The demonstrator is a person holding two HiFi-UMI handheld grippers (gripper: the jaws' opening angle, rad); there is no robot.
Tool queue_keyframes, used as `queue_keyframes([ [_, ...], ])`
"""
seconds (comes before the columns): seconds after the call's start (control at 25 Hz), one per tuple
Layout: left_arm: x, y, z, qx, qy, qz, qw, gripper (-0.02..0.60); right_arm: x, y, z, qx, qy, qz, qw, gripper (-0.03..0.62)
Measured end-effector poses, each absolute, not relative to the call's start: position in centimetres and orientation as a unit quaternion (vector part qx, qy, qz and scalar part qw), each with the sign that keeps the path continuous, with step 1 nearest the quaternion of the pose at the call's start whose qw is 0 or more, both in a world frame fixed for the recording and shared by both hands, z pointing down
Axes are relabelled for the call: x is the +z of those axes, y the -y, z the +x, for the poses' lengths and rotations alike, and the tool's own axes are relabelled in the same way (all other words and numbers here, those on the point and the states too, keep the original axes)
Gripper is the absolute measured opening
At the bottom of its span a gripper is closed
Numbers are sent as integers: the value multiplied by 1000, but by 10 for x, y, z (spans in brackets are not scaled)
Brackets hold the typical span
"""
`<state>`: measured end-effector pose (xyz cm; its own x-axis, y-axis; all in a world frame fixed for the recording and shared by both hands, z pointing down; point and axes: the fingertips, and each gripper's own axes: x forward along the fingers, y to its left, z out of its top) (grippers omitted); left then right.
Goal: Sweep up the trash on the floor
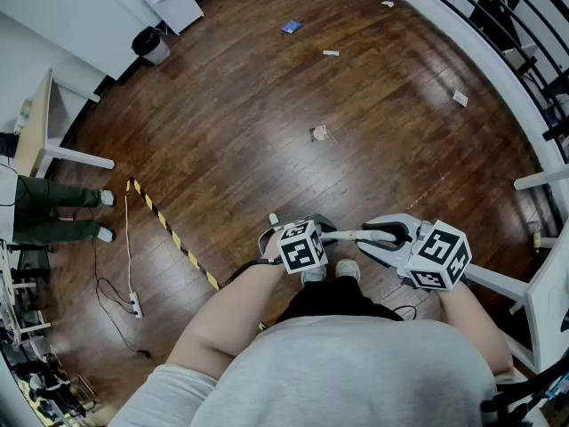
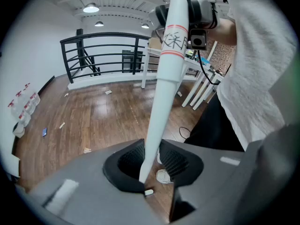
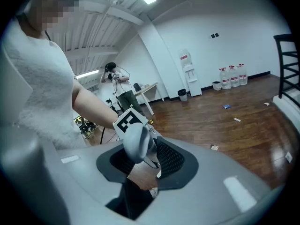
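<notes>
Right gripper (image 3: 143, 159) with its jaws closed on the rounded grey end of a handle (image 3: 136, 143), above a dark wooden floor (image 3: 243, 135). Paper scraps (image 3: 214, 147) lie scattered well apart on the floor. Water bottles (image 3: 232, 74) stand against the far white wall, and a person (image 3: 117, 86) stands beside a table (image 3: 149, 89).

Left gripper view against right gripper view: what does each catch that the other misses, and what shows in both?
Only the left gripper view: the long white shaft of the pole with its red bands, rising from the left gripper, whose jaws are shut on it. Only the right gripper view: a water dispenser, a second person beside a table, and the right gripper shut on the pole's rounded end. Both: the wooden floor with a blue scrap and a crumpled scrap lying on it.
</notes>
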<state>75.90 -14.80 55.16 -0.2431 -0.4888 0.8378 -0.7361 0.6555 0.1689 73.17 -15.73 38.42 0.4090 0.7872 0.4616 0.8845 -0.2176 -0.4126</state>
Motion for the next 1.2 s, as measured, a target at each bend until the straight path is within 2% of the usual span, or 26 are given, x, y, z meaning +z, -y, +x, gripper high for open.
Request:
queue_keyframes([
  [0.64,535,128,651,168,786,389,450,80,367,142,632,-73,561,-769,297,118],
  [1.2,547,-26,505,147,773,411,460,75,385,-12,470,-32,562,-750,346,118],
])
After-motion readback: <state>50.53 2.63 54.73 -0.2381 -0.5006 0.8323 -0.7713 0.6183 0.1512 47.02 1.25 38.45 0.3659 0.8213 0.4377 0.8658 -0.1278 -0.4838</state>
